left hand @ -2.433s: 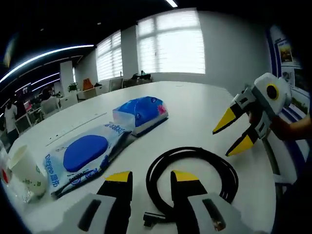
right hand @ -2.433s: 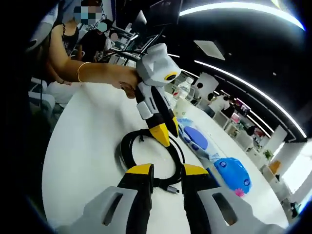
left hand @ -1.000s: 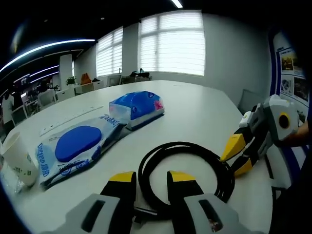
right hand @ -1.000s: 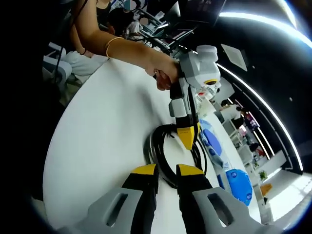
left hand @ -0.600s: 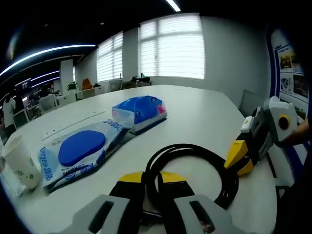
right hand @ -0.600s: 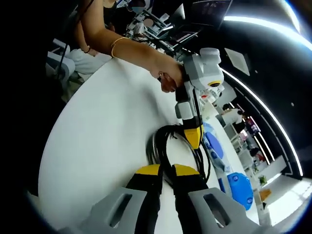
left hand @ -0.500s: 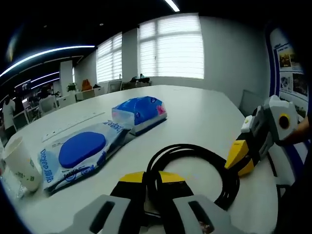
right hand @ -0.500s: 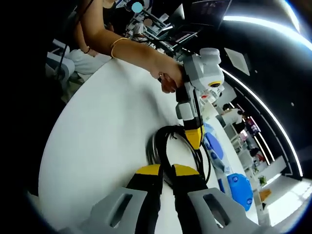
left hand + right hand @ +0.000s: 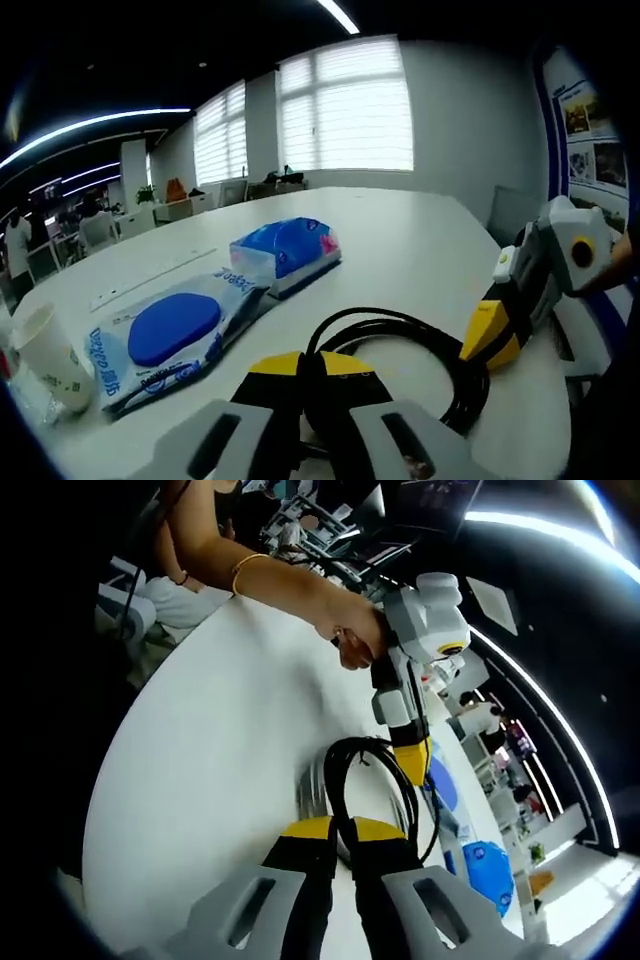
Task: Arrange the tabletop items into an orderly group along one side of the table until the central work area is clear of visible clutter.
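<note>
Left gripper view, left to right:
- Paper cup (image 9: 48, 345), white with small green print, too small to read.
- Flat glossy wipes pack (image 9: 170, 332), oval blue lid, lettering partly legible as "Deeyeo".
- Soft blue tissue pack (image 9: 287, 248), crinkled film.
- Coiled black cable (image 9: 420, 345), smooth and round, on white table (image 9: 400, 240).

Left gripper (image 9: 311, 364): yellow tips clamped on cable near side. Right gripper (image 9: 341, 829): tips pinched tight on opposite side of coil; same gripper at right edge of left gripper view.
</note>
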Action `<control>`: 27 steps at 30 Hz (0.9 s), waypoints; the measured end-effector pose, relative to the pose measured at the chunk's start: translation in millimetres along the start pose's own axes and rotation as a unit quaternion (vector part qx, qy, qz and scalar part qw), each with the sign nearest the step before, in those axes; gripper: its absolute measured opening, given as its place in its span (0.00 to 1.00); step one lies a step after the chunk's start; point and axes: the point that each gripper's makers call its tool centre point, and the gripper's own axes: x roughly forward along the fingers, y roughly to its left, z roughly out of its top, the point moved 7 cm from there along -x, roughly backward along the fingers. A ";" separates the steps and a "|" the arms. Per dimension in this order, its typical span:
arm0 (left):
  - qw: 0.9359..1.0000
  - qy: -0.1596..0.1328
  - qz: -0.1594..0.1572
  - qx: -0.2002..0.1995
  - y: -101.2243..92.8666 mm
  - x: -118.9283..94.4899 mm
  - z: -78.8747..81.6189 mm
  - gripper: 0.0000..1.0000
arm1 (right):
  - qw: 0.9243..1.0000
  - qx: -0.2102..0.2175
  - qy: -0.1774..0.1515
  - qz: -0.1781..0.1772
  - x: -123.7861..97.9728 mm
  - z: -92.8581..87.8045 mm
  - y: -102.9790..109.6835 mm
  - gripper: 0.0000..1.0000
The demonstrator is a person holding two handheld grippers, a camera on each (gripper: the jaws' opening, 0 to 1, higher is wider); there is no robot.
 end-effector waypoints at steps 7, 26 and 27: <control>1.000 -0.010 0.005 0.012 0.5 -3.6 10.4 0.03 | 1.000 -0.024 0.005 -0.007 -3.4 5.6 -5.5 0.02; 0.999 -0.023 0.015 0.031 15.7 2.2 20.6 0.04 | 0.997 -0.063 0.024 -0.045 -1.1 2.9 -27.6 0.01; 0.999 -0.023 0.015 0.031 17.0 3.2 20.3 0.04 | 0.997 -0.065 0.024 -0.046 -0.8 2.9 -28.5 0.01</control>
